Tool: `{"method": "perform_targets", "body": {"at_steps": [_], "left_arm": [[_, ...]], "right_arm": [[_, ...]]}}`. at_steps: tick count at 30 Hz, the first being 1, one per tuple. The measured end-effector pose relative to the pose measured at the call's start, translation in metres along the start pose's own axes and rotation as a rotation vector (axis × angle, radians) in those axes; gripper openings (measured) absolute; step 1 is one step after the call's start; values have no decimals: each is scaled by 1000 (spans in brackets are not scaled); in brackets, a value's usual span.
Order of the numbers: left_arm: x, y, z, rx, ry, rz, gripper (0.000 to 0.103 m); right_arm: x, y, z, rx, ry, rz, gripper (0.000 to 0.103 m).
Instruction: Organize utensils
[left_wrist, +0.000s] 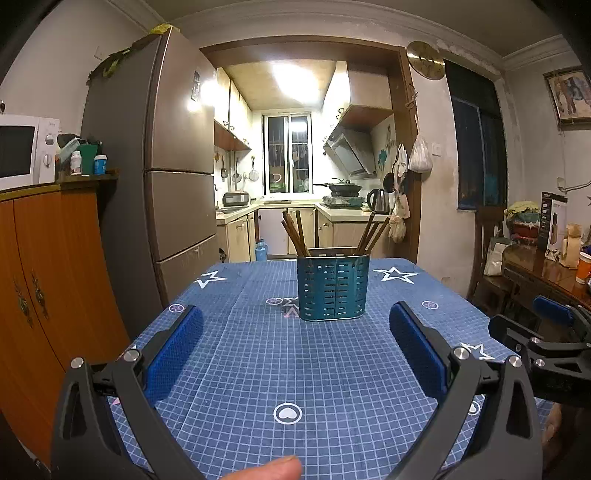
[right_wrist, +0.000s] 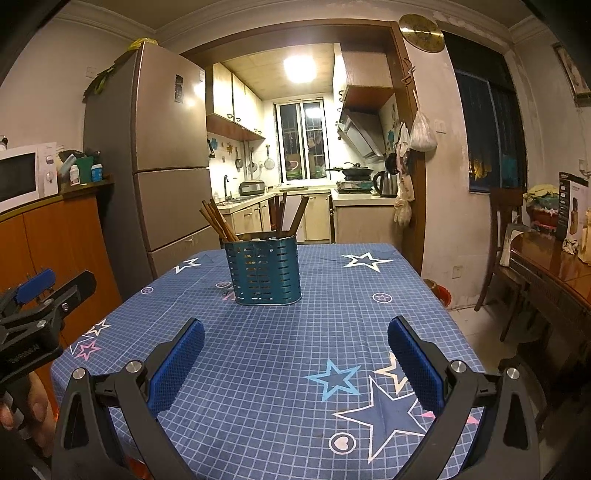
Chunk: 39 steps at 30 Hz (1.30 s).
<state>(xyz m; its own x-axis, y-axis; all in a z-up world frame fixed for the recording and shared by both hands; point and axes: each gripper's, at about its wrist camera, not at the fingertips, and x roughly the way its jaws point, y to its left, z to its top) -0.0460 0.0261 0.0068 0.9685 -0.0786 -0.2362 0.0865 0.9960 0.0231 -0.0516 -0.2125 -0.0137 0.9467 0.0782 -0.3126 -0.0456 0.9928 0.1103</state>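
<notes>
Two groups of dark brown wooden chopsticks (left_wrist: 295, 232) standing upright in a teal perforated metal utensil holder (left_wrist: 333, 286), one cluster leaning toward the holder's left end, the other (left_wrist: 371, 234) leaning toward its right end. Holder set on a table draped in a blue grid-patterned tablecloth with white stars and heart circles (left_wrist: 258, 350), placed nearer the far edge than the near edge, roughly centred between the left and right edges. No loose chopsticks, spoons or other utensils lying anywhere on the visible cloth, though near corners fall outside both views, so possibly something unseen there.

Left gripper (left_wrist: 295, 325) hovering low over the near part of the table, blue-padded fingers (left_wrist: 177, 350) spread wide, nothing between them, aimed straight at the holder and well apart from it. Right gripper (right_wrist: 295, 336) likewise spread wide and empty, blue pads (right_wrist: 413, 365) parted, pointed past the holder's right side, also well apart from it. Each gripper visible at the edge of the other's view, side by side above the near edge.

Judging by this: sorting seemingly done or close to done, with every visible utensil already in the holder and split into two sides. Nothing obviously left on the cloth to gather; at most, perhaps a straightening of the leaning sticks. Whether the holder has an inner divider cannot be told from here.
</notes>
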Motion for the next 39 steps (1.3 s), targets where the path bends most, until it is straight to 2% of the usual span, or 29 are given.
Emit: {"method": "perform_targets", "body": {"at_steps": [16, 27, 39], "left_arm": [[7, 0, -1, 3, 6, 16, 97], [-1, -6, 0, 15, -54, 7, 97], [-4, -12, 1, 26, -67, 10, 97]], "right_arm": [[1, 2, -3, 16, -24, 18, 100], [-41, -1, -1, 15, -196, -18, 100], [-45, -8, 2, 15, -217, 1, 100]]}}
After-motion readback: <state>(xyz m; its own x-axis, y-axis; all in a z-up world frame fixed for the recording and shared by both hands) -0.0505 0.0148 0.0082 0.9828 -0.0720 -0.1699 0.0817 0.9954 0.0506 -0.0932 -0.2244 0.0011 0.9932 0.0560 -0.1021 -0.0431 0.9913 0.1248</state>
